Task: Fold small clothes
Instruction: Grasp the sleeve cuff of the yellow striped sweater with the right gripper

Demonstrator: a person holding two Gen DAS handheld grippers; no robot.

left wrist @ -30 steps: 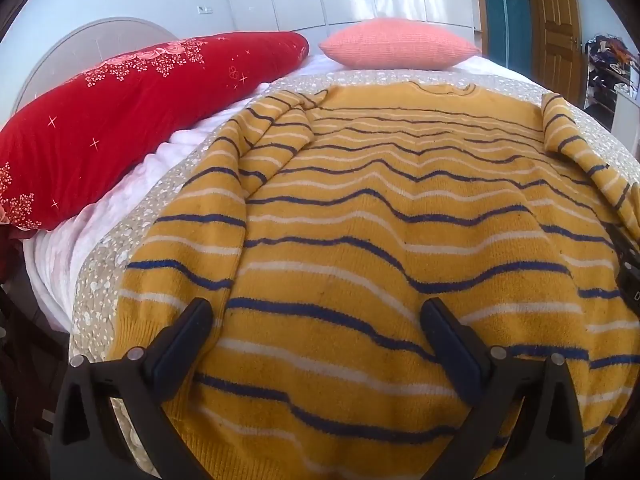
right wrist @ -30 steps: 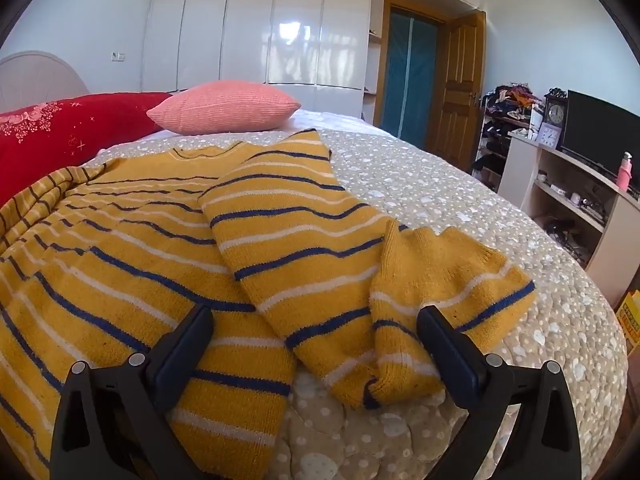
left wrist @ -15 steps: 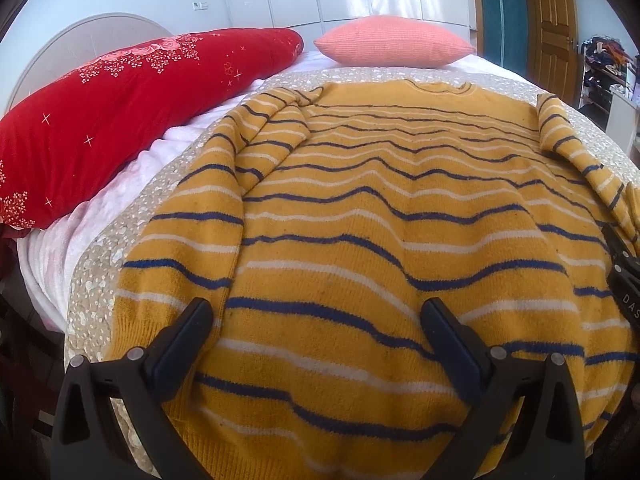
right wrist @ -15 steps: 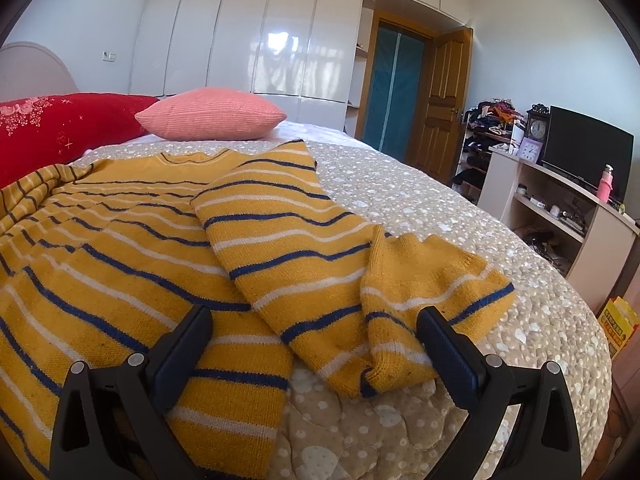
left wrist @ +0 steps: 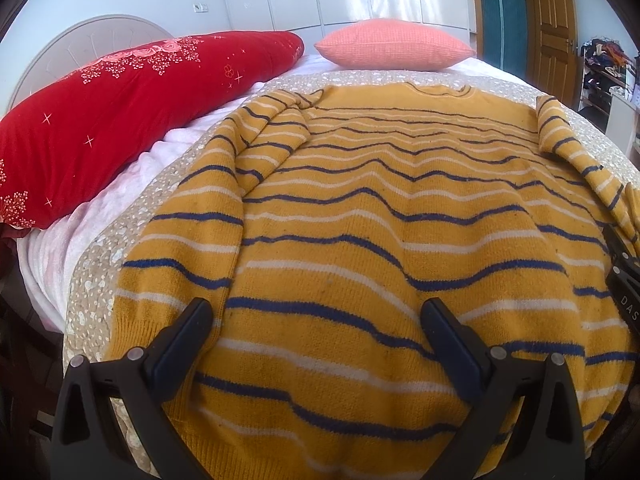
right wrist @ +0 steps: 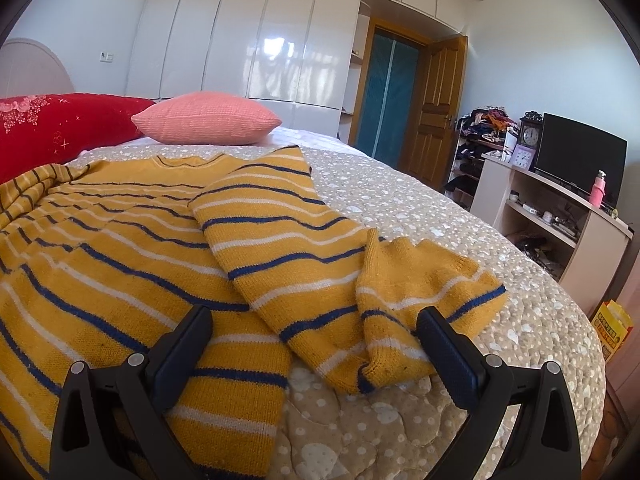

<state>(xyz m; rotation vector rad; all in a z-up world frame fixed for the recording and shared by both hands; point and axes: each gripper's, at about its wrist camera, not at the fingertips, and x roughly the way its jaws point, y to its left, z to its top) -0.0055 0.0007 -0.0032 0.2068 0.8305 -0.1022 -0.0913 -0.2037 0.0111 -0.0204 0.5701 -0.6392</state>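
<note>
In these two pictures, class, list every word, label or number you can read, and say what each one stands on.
"DAS": white letters, cut off by the frame edge, on the black right claw seen at the left view's edge.
Yellow box on the floor: print too blurred to read.
Clock faces on the shelf unit: numerals too small to read.

A round bed (right wrist: 420, 208) carries everything, covered by a beige quilted spread with white spots (left wrist: 92, 288) over a pale pink sheet (left wrist: 132, 172) that shows along the edge at 9 o'clock in the left wrist view. Spread flat on it lies a yellow sweater with blue and white stripes (left wrist: 400, 232), neckline toward 12 o'clock, one sleeve bunched at 10 o'clock and the other folded double on the spread at 3 o'clock. A long red pillow (left wrist: 120, 112) rests at 10 o'clock and a pink cushion (left wrist: 392, 44) at 12 o'clock, beyond the neckline.
</note>
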